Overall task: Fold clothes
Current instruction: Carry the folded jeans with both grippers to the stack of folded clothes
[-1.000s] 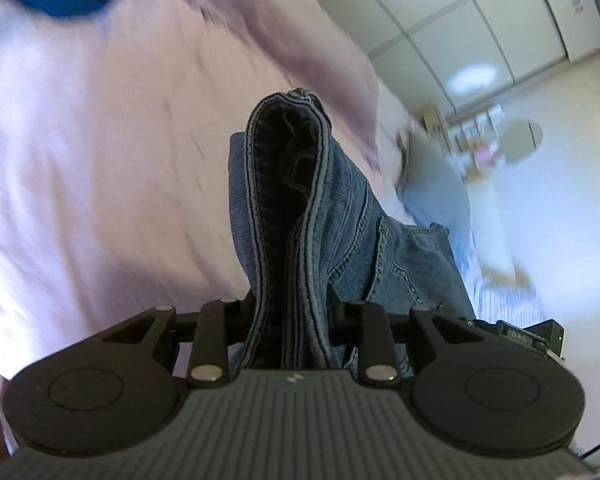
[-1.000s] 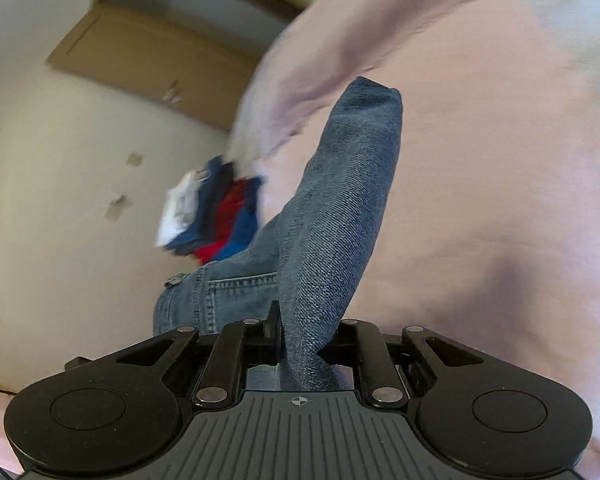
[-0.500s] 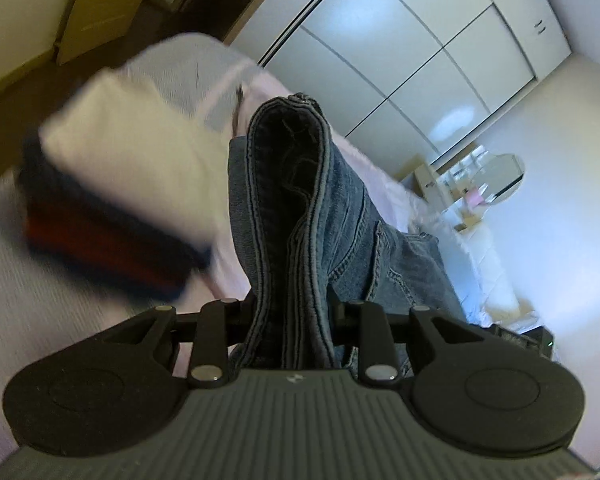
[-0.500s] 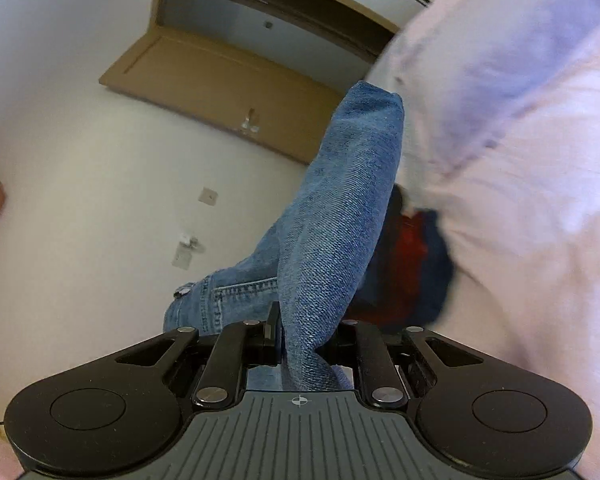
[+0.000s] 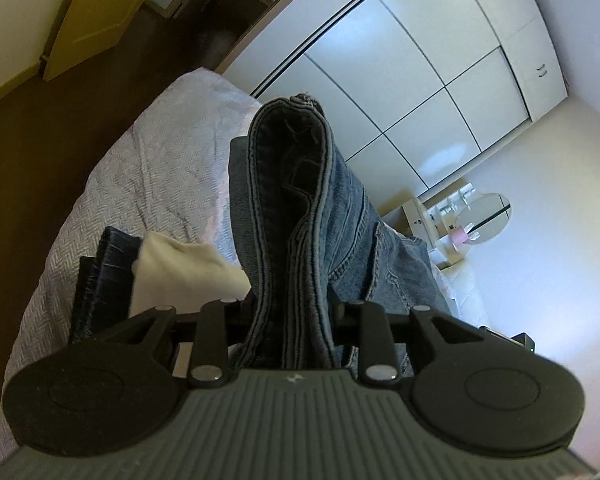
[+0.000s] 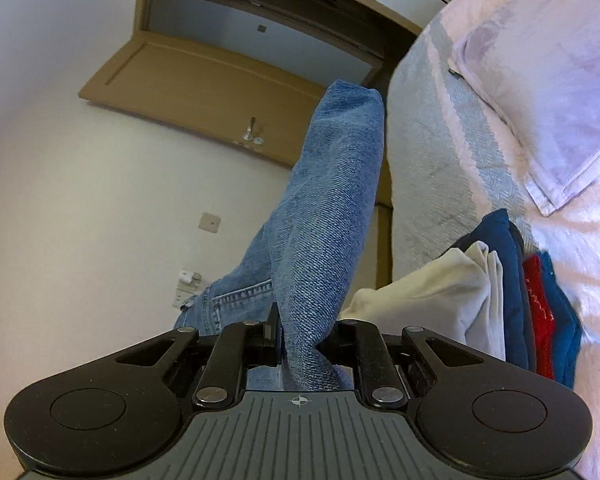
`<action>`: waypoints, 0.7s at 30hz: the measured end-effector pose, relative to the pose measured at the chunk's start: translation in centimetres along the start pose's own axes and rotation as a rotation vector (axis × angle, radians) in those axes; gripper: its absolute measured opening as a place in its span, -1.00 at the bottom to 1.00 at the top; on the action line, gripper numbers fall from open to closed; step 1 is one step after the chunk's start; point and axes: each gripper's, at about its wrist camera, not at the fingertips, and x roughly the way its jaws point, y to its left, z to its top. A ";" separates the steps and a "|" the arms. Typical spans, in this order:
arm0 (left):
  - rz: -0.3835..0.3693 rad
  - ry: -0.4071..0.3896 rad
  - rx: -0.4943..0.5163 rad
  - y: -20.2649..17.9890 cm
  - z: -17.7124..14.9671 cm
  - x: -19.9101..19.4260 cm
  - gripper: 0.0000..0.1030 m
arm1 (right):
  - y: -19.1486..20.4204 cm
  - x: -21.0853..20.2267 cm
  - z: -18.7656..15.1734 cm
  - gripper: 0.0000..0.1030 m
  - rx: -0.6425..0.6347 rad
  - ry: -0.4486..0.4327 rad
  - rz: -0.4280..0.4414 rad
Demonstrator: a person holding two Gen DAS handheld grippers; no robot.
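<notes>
Grippers pinch folded blue denim jeans [image 5: 300,216] from both ends: the left gripper [image 5: 290,312] clamps a thick bundle, the right gripper [image 6: 300,336] a narrower fold. Jeans hang above the stack of folded clothes [image 6: 508,304] near the lilac-covered bed's [image 5: 148,168] edge.

The left gripper [image 5: 290,312] points forward and somewhat downward, its jaws clamped on a thick fold of the jeans [image 5: 300,208]. The right gripper [image 6: 304,330] points closer to level, its jaws pinched narrowly on a thinner fold of the same jeans. The fingertips themselves seem buried in cloth, so their exact contact is unclear.
</notes>
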 end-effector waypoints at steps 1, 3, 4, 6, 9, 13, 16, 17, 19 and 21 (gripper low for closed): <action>-0.002 0.010 -0.014 1.0 0.3 0.5 -0.54 | -0.4 0.6 0.1 -0.72 0.010 0.005 -0.010; -0.003 0.036 -0.045 3.0 0.6 1.6 -0.54 | -1.4 2.1 0.3 -0.72 0.032 0.016 -0.034; -0.002 0.050 -0.059 3.9 0.7 2.3 -0.54 | -2.0 2.8 0.5 -0.72 0.045 0.022 -0.047; 0.005 0.079 -0.076 5.6 1.1 3.7 -0.54 | -3.0 3.5 0.4 -0.72 0.066 0.032 -0.073; 0.007 0.108 -0.092 7.4 0.8 5.2 -0.54 | -4.5 3.9 0.0 -0.72 0.106 0.041 -0.103; 0.009 0.130 -0.111 10.3 0.3 7.0 -0.51 | -7.1 5.2 -0.3 -0.72 0.109 0.043 -0.141; 0.008 0.133 -0.130 13.1 -0.4 8.3 -0.34 | -10.3 6.1 -1.0 -0.63 0.124 0.029 -0.167; 0.002 0.129 -0.143 13.9 -0.7 8.6 -0.26 | -11.2 6.3 -1.3 -0.59 0.131 0.022 -0.169; -0.007 0.113 -0.151 14.9 -1.2 8.6 -0.21 | -12.1 6.1 -1.9 -0.57 0.153 -0.005 -0.134; -0.006 0.111 -0.128 14.9 -1.4 8.3 -0.18 | -11.7 5.9 -2.0 -0.52 0.123 -0.023 -0.134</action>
